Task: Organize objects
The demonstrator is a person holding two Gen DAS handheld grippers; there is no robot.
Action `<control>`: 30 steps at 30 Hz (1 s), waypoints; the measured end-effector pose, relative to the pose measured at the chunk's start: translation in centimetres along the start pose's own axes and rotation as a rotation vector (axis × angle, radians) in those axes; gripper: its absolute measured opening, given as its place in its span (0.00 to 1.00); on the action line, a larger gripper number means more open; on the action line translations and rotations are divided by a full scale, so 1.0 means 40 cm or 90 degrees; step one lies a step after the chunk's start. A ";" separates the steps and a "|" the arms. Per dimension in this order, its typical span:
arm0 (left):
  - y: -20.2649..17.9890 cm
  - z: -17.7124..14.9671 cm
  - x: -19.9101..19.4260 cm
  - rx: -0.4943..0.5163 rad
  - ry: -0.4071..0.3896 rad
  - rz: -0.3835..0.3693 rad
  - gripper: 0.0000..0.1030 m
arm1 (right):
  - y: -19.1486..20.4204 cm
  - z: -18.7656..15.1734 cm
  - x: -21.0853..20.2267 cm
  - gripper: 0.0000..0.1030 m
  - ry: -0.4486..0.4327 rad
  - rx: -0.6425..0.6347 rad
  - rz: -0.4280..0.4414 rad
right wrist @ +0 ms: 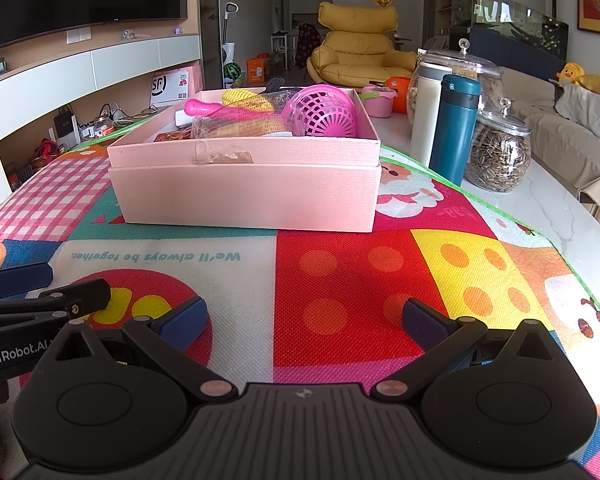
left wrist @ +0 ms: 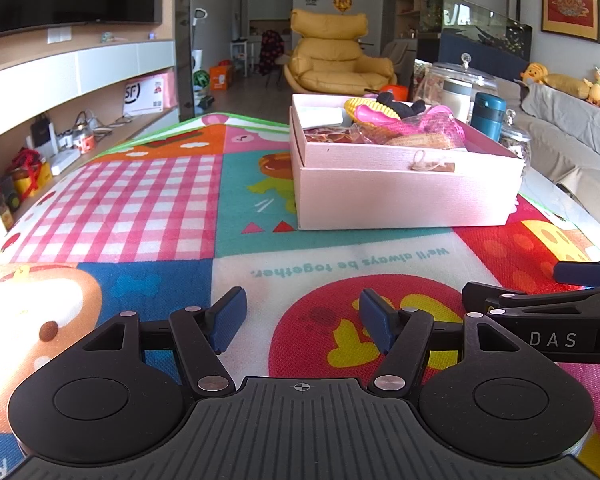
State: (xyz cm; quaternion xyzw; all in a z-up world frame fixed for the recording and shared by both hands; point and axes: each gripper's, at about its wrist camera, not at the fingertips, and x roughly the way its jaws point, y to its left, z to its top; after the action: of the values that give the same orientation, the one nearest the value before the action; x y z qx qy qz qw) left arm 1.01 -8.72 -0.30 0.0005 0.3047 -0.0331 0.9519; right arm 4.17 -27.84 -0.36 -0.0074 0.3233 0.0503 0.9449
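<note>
Both grippers hover low over the colourful cartoon play mat [right wrist: 340, 280] with nothing in them – left gripper [left wrist: 300, 320] jaws spread wide, right gripper [right wrist: 304, 320] jaws apart too. The pale pink cardboard box [right wrist: 244, 196], stuffed with a pink plastic mesh basket [right wrist: 324, 114] and yellow toy corn [right wrist: 248, 100], sits well ahead of both – probably best to come in from above, clearing the near wall
</note>
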 end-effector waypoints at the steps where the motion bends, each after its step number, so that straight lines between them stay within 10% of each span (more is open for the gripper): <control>1: 0.000 0.000 0.000 0.000 0.000 0.000 0.67 | 0.000 0.000 0.000 1.00 0.000 0.000 0.000; 30: 0.004 -0.002 -0.001 0.001 0.000 0.002 0.67 | -0.001 -0.001 0.000 1.00 0.000 -0.001 0.001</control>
State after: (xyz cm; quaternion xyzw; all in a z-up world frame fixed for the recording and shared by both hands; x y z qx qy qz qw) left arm 0.96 -8.56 -0.35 0.0017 0.3049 -0.0320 0.9518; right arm 4.13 -27.89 -0.38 -0.0078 0.3232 0.0509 0.9449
